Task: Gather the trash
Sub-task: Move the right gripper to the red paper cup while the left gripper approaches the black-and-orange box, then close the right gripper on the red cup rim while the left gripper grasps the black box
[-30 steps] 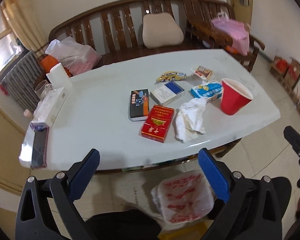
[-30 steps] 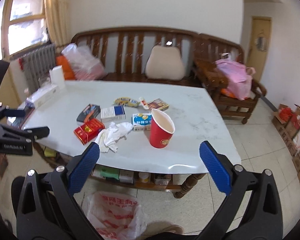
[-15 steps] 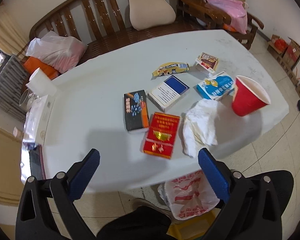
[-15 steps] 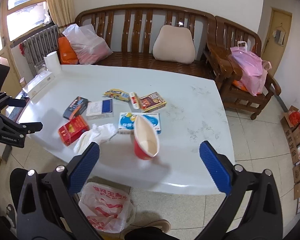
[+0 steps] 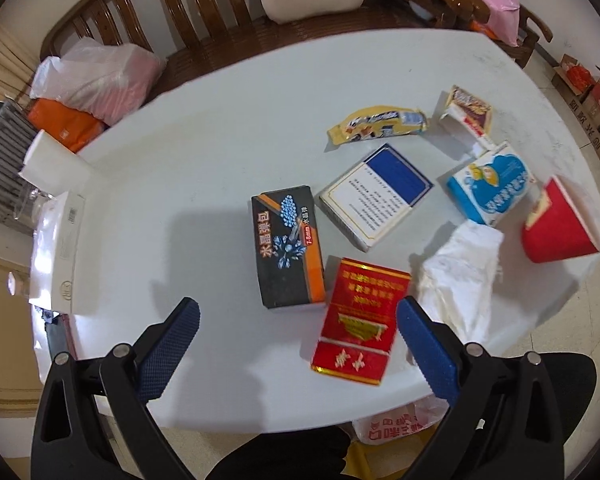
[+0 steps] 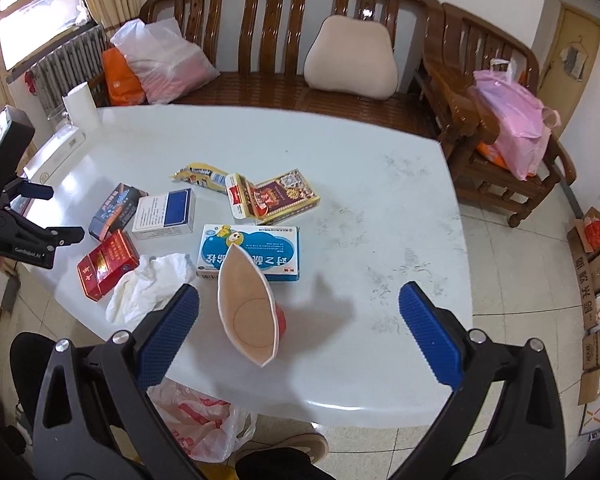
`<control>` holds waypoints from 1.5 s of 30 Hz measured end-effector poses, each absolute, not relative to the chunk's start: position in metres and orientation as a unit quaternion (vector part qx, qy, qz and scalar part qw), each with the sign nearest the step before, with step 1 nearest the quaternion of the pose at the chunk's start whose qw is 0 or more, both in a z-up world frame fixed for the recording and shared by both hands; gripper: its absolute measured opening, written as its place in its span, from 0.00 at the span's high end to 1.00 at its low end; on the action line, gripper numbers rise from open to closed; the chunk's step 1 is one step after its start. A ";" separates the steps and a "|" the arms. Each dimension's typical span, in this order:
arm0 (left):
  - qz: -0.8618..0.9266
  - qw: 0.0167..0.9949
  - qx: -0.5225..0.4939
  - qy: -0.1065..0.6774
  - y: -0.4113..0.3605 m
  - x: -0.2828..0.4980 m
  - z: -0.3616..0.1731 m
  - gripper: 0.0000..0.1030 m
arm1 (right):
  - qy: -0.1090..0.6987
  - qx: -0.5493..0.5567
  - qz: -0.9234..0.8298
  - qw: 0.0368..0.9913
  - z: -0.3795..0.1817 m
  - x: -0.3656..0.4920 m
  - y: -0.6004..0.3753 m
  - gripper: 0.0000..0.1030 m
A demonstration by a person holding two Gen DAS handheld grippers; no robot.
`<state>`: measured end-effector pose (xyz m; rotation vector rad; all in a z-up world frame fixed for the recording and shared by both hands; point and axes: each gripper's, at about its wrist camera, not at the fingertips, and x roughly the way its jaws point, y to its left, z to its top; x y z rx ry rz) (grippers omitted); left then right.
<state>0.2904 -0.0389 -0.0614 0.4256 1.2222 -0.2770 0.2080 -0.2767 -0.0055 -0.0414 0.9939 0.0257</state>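
Trash lies on a white table: a red cigarette box, a black box, a white-and-blue box, a light-blue box, a yellow wrapper, a crumpled tissue and a red paper cup. My left gripper hovers open over the near edge, the red box between its fingers. My right gripper is open above the cup, whose rim is squashed. A white plastic bag with red print sits on the floor under the near edge.
A tissue box and paper roll stand at the table's left end. A wooden bench behind holds a cushion and plastic bags. Cardboard boxes sit on the tiled floor to the right.
Both grippers have come forward and lower over the table. The trash now looks closer, and the red box has come between the left fingers. The cup's rim looks squashed.
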 end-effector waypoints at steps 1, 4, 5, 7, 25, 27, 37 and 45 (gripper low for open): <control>-0.126 0.786 0.199 0.572 -0.038 0.296 -0.066 0.06 | 0.481 -0.019 0.014 0.876 -0.008 0.211 -0.277 0.05; -0.124 0.782 0.200 0.578 -0.037 0.309 -0.073 0.06 | 0.495 -0.016 0.026 0.868 -0.015 0.221 -0.280 0.05; -0.126 0.779 0.199 0.581 -0.037 0.315 -0.076 0.06 | 0.497 -0.018 0.026 0.867 -0.017 0.224 -0.281 0.05; -0.127 0.776 0.197 0.585 -0.036 0.322 -0.081 0.06 | 0.504 -0.020 0.030 0.863 -0.022 0.230 -0.283 0.05; -0.140 0.751 0.170 0.622 -0.033 0.361 -0.122 0.06 | 0.544 -0.016 0.054 0.837 -0.060 0.251 -0.288 0.05; -0.142 0.749 0.167 0.625 -0.031 0.364 -0.124 0.06 | 0.545 -0.015 0.056 0.837 -0.062 0.253 -0.286 0.06; -0.144 0.742 0.145 0.638 -0.014 0.381 -0.138 0.06 | 0.553 -0.005 0.060 0.831 -0.068 0.255 -0.289 0.28; -0.157 0.741 0.137 0.639 -0.008 0.390 -0.146 0.06 | 0.565 -0.022 0.060 0.822 -0.081 0.257 -0.285 0.41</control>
